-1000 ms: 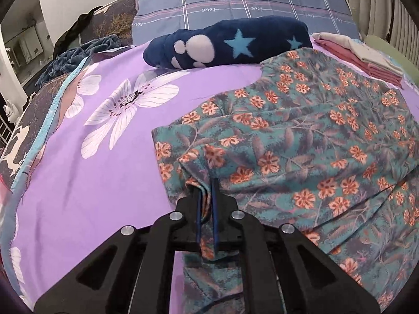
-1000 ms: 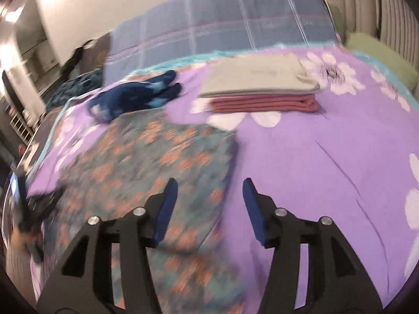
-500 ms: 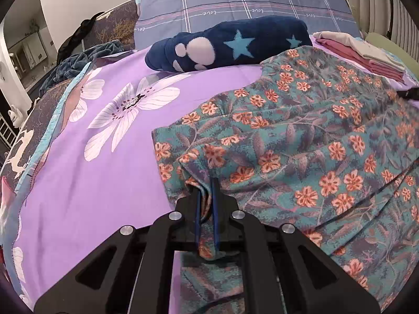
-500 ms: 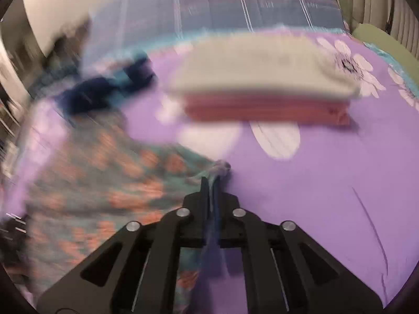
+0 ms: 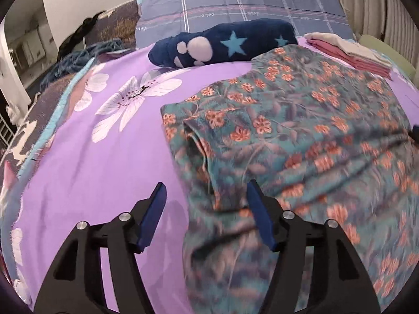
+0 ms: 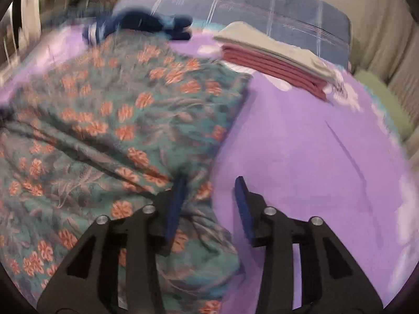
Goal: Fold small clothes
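A teal garment with orange flowers lies spread on the purple flowered bedsheet. My left gripper hangs over the garment's near left corner, its jaws opening wide; the cloth lies loose between the blue pads, not pinched. In the right wrist view the same garment fills the left half. My right gripper sits at its right edge, jaws opening, with the left pad on the cloth and the right pad over bare sheet.
A dark blue fleece with stars and paw prints lies at the head of the bed. A folded stack, pink under beige, sits at the back right. A plaid pillow stands behind. Dark clothes are heaped far left.
Both grippers were shut on corners of the floral garment half a second ago and have let go. The right gripper has rolled and dropped toward the bed.
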Demonstrator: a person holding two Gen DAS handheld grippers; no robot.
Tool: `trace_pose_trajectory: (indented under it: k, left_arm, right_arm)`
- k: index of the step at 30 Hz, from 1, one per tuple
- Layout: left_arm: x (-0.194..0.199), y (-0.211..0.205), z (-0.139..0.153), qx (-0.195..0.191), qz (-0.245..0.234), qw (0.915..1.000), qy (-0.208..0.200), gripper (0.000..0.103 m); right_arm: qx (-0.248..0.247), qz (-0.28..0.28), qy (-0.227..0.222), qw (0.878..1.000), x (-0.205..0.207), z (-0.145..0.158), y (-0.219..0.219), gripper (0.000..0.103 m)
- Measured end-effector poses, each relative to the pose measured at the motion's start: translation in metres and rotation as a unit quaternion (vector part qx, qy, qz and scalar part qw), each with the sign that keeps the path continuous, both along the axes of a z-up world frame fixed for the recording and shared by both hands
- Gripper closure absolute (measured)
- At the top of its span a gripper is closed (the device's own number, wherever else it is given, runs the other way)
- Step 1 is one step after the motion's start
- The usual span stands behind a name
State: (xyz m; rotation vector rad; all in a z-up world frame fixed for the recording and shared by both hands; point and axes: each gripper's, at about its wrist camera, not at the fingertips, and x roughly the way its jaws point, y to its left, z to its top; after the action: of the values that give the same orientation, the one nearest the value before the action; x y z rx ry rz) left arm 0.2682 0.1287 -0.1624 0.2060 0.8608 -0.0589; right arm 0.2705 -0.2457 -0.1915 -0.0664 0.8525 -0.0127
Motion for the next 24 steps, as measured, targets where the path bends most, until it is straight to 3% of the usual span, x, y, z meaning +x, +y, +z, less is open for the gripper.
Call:
trace_pose_trajectory:
  k: [2, 5, 8, 13, 18, 21, 24]
  left_arm:
    - [-0.007, 0.005, 0.003, -0.004, 0.006, 0.9999, 0.013, 0.035]
    - [-0.033, 0.014, 0.013, -0.020, 0.007, 0.9997, 0.010, 0.035]
    - [-0.072, 0.022, 0.016, -0.061, -0.016, 0.9979, 0.017, 0.035]
    - [-0.137, 0.031, 0.000, -0.169, -0.049, 0.9830, 0.052, 0.035]
    - [-0.182, 0.022, -0.002, -0.216, -0.094, 0.9707, 0.048, 0.036]
    - [-0.199, 0.015, -0.004, -0.228, -0.108, 0.9661, 0.056, 0.040]
    - [-0.217, 0.012, -0.004, -0.254, -0.129, 0.9558, 0.073, 0.047]
  right_arm:
    - [0.029, -0.019, 0.005, 0.999, -0.008, 0.011, -0.003, 0.058]
    - [0.035, 0.003, -0.002, 0.999, -0.037, 0.028, -0.003, 0.058]
    - [0.043, 0.024, -0.021, 0.999, -0.075, 0.036, -0.014, 0.056]
    - [0.097, 0.012, -0.005, 0.995, -0.131, 0.026, -0.043, 0.058]
    - [0.186, 0.005, 0.016, 0.982, -0.177, 0.012, -0.072, 0.069]
    - [0.216, 0.010, 0.026, 0.976, -0.200, 0.005, -0.081, 0.072]
    - [0.247, 0.020, 0.037, 0.968, -0.223, 0.000, -0.087, 0.073]
